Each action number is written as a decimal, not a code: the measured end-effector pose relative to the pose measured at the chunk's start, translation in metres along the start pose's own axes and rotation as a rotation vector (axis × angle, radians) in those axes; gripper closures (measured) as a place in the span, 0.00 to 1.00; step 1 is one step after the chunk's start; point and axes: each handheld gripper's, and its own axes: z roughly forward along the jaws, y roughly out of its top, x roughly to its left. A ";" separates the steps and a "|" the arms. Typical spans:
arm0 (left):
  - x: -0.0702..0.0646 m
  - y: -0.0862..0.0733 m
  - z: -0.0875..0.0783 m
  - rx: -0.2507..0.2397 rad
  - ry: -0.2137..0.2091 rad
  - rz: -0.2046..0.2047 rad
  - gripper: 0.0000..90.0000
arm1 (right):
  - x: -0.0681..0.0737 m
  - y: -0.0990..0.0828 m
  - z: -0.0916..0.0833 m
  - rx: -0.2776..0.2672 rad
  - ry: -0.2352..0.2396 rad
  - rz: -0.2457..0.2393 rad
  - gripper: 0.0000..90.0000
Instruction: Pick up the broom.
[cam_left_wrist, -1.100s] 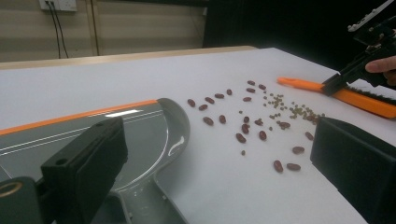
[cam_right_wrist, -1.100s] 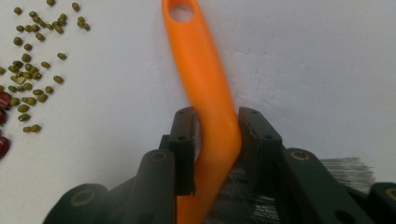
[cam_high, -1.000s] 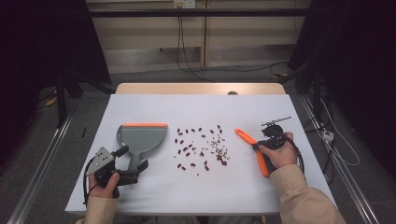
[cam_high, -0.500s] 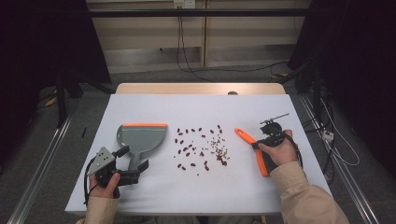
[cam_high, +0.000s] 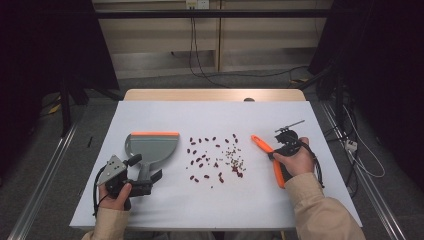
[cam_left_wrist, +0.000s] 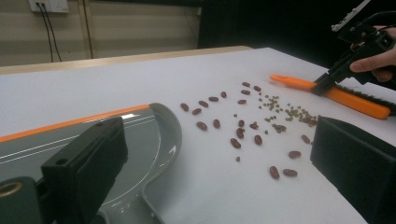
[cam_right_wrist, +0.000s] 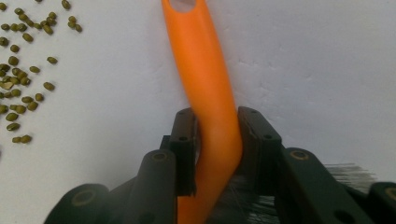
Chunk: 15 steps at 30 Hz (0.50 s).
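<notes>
Right gripper (cam_right_wrist: 212, 140) clamped on orange brush (cam_right_wrist: 205, 84) handle, lying on worktop (cam_high: 210, 115) right of scattered beans (cam_high: 215, 157). Left gripper (cam_high: 142, 182) open around dustpan (cam_high: 152, 147) handle, not pinching. Grasp step; next: close left, sweep beans toward dustpan.

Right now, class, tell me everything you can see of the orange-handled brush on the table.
The orange-handled brush looks like smooth plastic: a long, slightly curved handle with a hole at its far tip and dark bristles at the near end. It lies on the white table, right of the scattered beans, handle pointing away from the person. The right gripper is shut on the handle, one of its black fingers pressing each side.
</notes>
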 end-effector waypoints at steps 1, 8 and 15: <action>0.000 0.000 0.000 0.002 0.000 0.002 0.04 | 0.001 0.000 0.000 0.002 -0.004 0.002 0.76; -0.003 0.001 -0.004 -0.015 0.011 -0.008 0.04 | 0.003 -0.002 -0.001 -0.020 -0.021 -0.025 0.77; -0.002 0.002 -0.008 -0.017 0.024 -0.001 0.04 | 0.009 -0.002 -0.003 -0.064 -0.041 -0.059 0.77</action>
